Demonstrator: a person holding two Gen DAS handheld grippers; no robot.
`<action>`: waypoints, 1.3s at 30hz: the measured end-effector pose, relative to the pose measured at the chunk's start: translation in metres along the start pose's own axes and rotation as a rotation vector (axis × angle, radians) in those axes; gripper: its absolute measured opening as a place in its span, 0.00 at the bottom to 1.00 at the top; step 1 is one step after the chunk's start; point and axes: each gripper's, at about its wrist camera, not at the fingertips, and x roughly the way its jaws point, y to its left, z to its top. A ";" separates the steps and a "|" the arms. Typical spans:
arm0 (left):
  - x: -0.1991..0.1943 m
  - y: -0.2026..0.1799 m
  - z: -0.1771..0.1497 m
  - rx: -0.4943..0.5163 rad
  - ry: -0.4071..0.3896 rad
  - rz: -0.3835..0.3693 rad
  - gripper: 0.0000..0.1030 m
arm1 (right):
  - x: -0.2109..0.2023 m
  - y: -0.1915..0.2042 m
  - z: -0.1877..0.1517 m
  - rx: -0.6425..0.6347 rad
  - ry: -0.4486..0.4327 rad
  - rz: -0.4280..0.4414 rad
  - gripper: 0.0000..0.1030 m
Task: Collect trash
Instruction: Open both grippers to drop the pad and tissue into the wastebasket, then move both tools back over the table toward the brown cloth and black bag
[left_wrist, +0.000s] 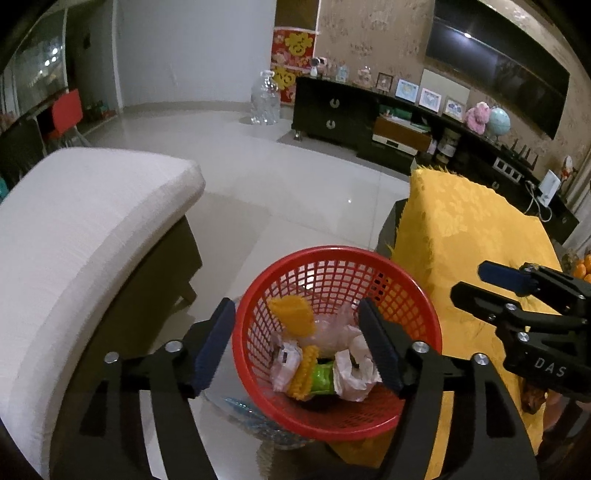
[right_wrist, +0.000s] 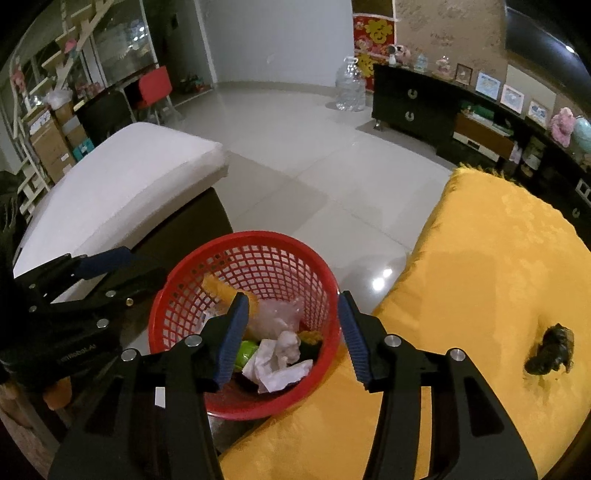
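Observation:
A red mesh basket (left_wrist: 373, 424) (right_wrist: 177, 295) stands beside the yellow cloth. Inside lie crumpled white paper (left_wrist: 354, 373) (right_wrist: 277, 369), clear plastic (left_wrist: 332, 325), a yellow scrap (left_wrist: 291, 314) and a green wrapper (left_wrist: 321, 380). My left gripper (left_wrist: 299, 347) hangs over the basket, open, its fingers astride the near rim and nothing between them. My right gripper (right_wrist: 291, 336) is also open above the basket, holding nothing. Each gripper shows in the other's view, the right one (left_wrist: 491, 284) at the edge, the left one (right_wrist: 122, 266) at the left. A dark crumpled lump (right_wrist: 552, 349) lies on the yellow cloth (right_wrist: 480, 277).
A white cushioned seat (left_wrist: 81, 229) stands left of the basket. The yellow cloth (left_wrist: 461, 229) covers a table on the right. A dark TV cabinet (left_wrist: 369, 110) lines the far wall, with a large water bottle (left_wrist: 264, 98) on the tiled floor. Oranges (left_wrist: 583, 266) sit at the right edge.

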 end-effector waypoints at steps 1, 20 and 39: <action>-0.003 -0.001 0.000 0.004 -0.006 0.003 0.67 | -0.003 -0.001 0.000 -0.001 -0.006 -0.006 0.51; -0.043 -0.043 -0.003 0.085 -0.081 -0.018 0.76 | -0.071 -0.037 -0.036 0.054 -0.125 -0.133 0.69; -0.046 -0.118 -0.020 0.218 -0.060 -0.121 0.81 | -0.134 -0.121 -0.094 0.231 -0.194 -0.323 0.84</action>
